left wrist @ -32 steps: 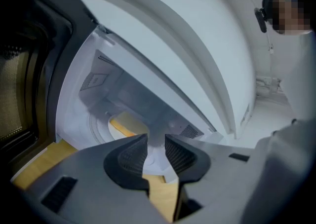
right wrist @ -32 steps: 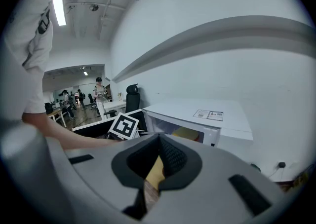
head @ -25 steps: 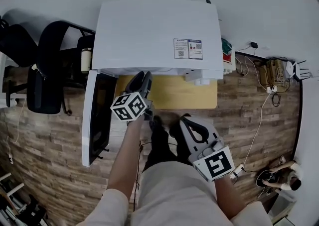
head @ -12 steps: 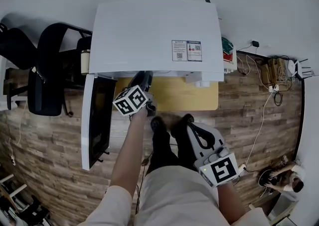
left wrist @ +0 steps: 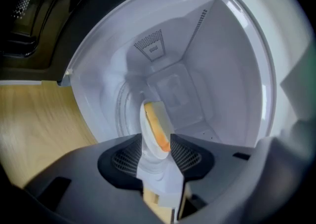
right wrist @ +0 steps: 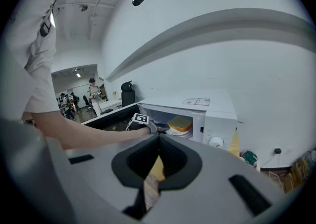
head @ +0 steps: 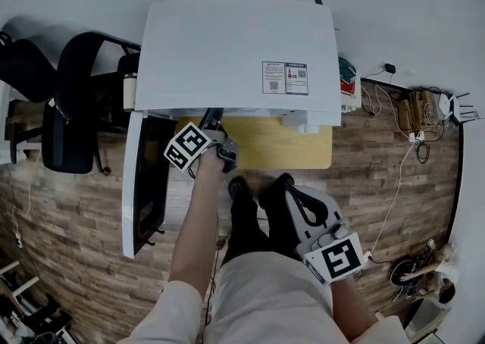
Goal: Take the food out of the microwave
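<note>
A white microwave (head: 242,47) stands on a yellow table (head: 280,145) with its door (head: 144,183) swung open to the left. On the turntable inside sits a white plate (left wrist: 149,141) with a yellow slab of food (left wrist: 158,129); both also show in the right gripper view, the plate (right wrist: 178,130) and the food (right wrist: 180,122). My left gripper (left wrist: 157,143) reaches into the cavity. Its jaws have just been opening and stand open, one on each side of the plate's rim. From above, the left gripper (head: 214,124) disappears under the microwave's top. My right gripper (head: 286,185) hangs shut and empty by the person's legs.
A black chair (head: 72,107) stands left of the microwave, behind the open door. Cables and a power strip (head: 413,111) lie on the wood floor at the right. The person's legs and shoes (head: 242,191) fill the space below the table edge.
The left gripper has rolled, its marker cube swinging left, and has pushed lower and deeper into the microwave mouth. The right gripper has stayed about where it was.
</note>
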The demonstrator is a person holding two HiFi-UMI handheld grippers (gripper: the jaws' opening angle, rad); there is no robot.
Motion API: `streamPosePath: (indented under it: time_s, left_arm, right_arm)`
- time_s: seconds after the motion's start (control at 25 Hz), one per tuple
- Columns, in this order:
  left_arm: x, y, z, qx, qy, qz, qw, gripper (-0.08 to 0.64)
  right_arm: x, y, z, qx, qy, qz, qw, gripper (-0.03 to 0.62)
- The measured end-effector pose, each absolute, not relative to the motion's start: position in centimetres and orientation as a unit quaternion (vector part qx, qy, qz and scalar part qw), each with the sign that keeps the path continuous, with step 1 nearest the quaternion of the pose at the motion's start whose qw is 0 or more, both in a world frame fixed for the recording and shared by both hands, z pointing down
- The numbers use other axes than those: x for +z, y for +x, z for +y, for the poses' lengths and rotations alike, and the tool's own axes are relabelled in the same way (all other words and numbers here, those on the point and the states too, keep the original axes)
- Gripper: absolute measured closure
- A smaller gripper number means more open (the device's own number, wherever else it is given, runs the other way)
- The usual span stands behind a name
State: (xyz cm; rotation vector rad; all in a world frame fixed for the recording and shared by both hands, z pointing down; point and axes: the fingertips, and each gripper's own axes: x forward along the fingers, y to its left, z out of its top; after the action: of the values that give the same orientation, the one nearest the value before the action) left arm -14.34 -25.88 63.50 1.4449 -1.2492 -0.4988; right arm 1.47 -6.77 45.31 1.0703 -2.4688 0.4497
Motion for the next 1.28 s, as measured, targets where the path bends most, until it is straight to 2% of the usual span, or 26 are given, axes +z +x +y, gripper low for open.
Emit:
streamPosePath:
  time_s: [0.44, 0.92, 1.28]
  left_arm:
    - [64.0, -14.5, -27.2, -0.247, 0.538, -0.525, 0.611, 0.391]
    - [65.0, -14.0, -27.8, -0.214, 0.490, -0.530, 0.659, 0.414]
    - [65.1, -14.0, -28.7, -0.233, 0.466, -0.528, 0.671, 0.411]
  right_arm:
    - [45.4, 1.5, -7.1, 0.162, 0.383, -0.886, 0.204, 0.594]
    - [45.4, 1.8, -7.4, 0.163, 0.387, -0.885, 0.203, 0.594]
    - [45.5, 1.9, -7.5, 0.165, 0.389, -0.883, 0.203, 0.594]
